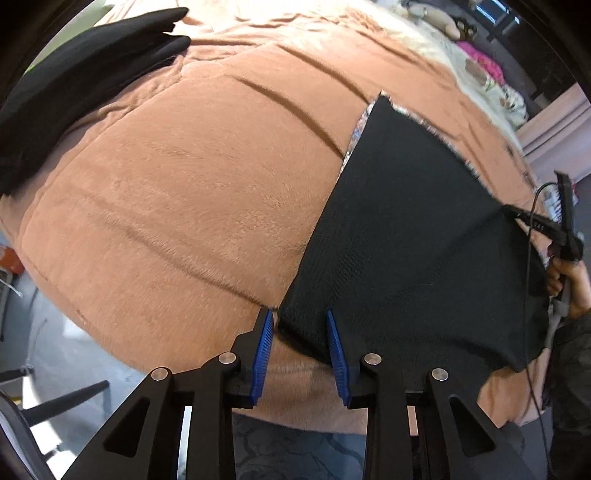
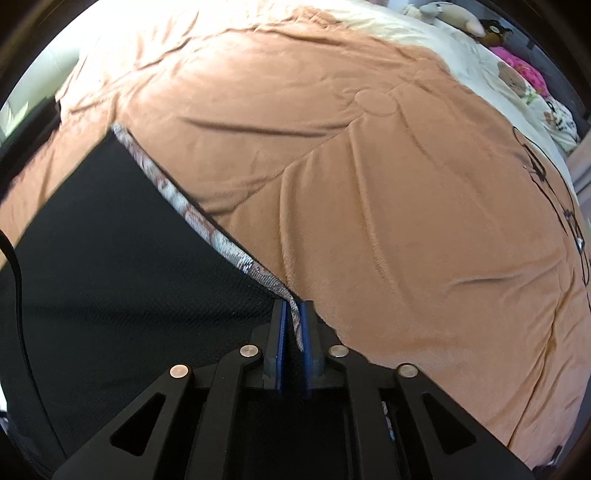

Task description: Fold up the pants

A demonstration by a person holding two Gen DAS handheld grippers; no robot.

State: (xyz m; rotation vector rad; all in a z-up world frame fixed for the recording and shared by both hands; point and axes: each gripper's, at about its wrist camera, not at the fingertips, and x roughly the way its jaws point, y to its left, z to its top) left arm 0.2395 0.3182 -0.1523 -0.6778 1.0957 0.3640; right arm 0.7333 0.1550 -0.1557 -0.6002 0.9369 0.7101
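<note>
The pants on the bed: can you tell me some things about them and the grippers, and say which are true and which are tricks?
1. The pants are black. True.
2. The pants lie on a green blanket. False: the blanket is orange-brown.
3. The right gripper pinches the pants' patterned edge. True.
4. The left gripper is squeezed tight on the pants. False: its jaws stand apart, with the near corner of the pants between them.
5. There is more black clothing at the far left of the bed. True.
6. The bed holds no toys. False: stuffed toys sit at the far end.
</note>
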